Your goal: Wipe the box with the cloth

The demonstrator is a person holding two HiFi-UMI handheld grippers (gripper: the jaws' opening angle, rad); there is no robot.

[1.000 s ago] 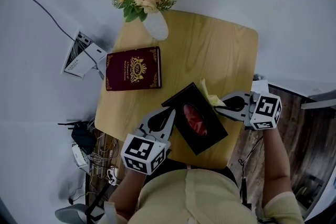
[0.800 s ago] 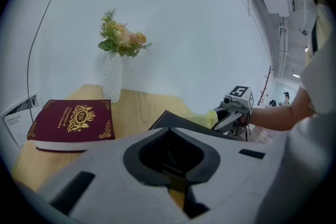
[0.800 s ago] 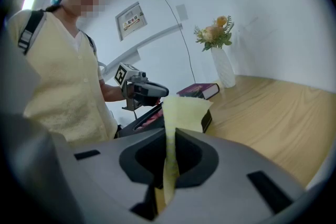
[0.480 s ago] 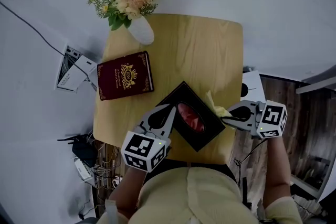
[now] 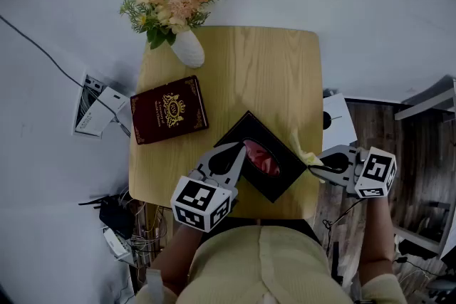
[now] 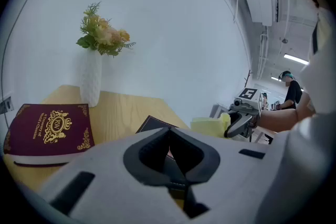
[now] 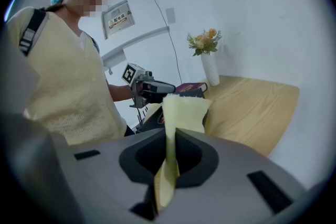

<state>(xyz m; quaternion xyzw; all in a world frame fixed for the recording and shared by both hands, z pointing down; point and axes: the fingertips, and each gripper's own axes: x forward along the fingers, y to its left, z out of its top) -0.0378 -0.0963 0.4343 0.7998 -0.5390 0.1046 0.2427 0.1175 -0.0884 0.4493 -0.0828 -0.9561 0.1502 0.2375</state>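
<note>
Yellow cloth [image 5: 302, 148] first: pinched flat in the right gripper [image 5: 312, 166], jaws clamped on it, folded end sticking out ahead. Over the last second, slid from the far end of the box's [image 5: 276, 180] upper-right edge down to its right corner. Now just beside that corner, at the right rim of the table [image 5: 249, 67]; touching or not, too fine to call from the head view. Reads as the tail end of one stroke along that side.

Left gripper [image 5: 241, 153]: jaws together, nothing seen between them, tips against the box's left edge, same spot as a second ago. Looks like bracing, not gripping.

Box: near the front of the table, turned diamond-wise, no clear shift against the red book [image 5: 168, 109].

For the task: one edge covered at most. Top face round the red opening and the other sides probably not done. Next pass likely needs the cloth brought back onto the box, not carried past the corner. Risk with more pressure: box skating, braced on one side only.
</note>
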